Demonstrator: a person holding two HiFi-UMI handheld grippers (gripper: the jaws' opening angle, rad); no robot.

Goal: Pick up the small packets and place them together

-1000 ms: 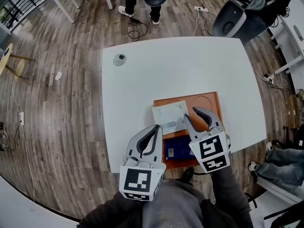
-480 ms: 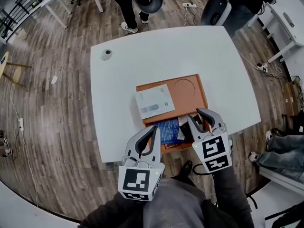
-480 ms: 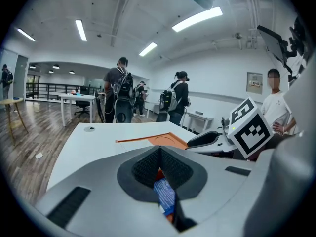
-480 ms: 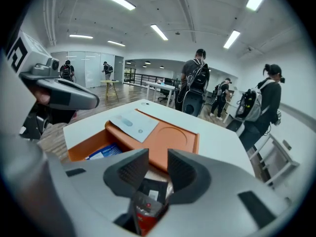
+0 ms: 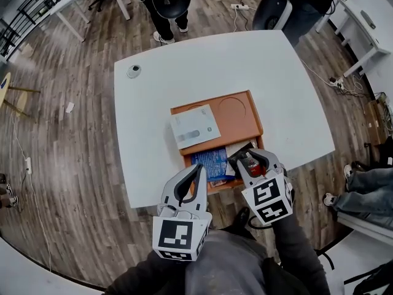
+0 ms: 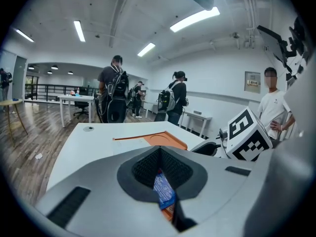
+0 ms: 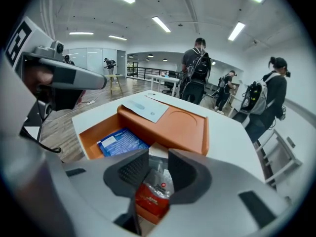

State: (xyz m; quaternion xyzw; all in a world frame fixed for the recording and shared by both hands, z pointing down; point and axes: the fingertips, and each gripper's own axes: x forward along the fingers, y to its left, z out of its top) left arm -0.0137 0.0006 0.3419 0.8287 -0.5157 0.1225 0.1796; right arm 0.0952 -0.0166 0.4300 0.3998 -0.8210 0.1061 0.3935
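Right gripper (image 5: 253, 160): the jaws stand partly apart and are clamped on a small red packet (image 5: 255, 168). In the right gripper view the dark pads (image 7: 132, 168) press on its clear upper part from both sides, and the red printed part hangs below them. Gripper and packet are over the near right corner of the orange tray (image 5: 247, 128).

Left gripper (image 5: 199, 166): the jaw tips are together and nothing is gripped. In the left gripper view a blue packet (image 6: 163, 191) shows through the gap behind the closed tips. In the head view the tips sit at the left edge of that packet; I cannot tell whether they touch it.

The blue packet lies flat in the tray's near, deeper compartment, left of the right gripper. A pale packet (image 5: 238, 149) lies just beside it on the right, partly hidden by the right gripper's jaws.

The tray sits near the front edge of the white table (image 5: 245, 66). Its far section has a round recess (image 5: 233, 109). A white sheet (image 5: 195, 126) lies tilted over the far left of the tray, one corner past the rim.

A small round object (image 5: 133, 71) sits alone near the table's far left corner, well apart from the tray. People (image 7: 196, 78) with backpacks stand beyond the table.
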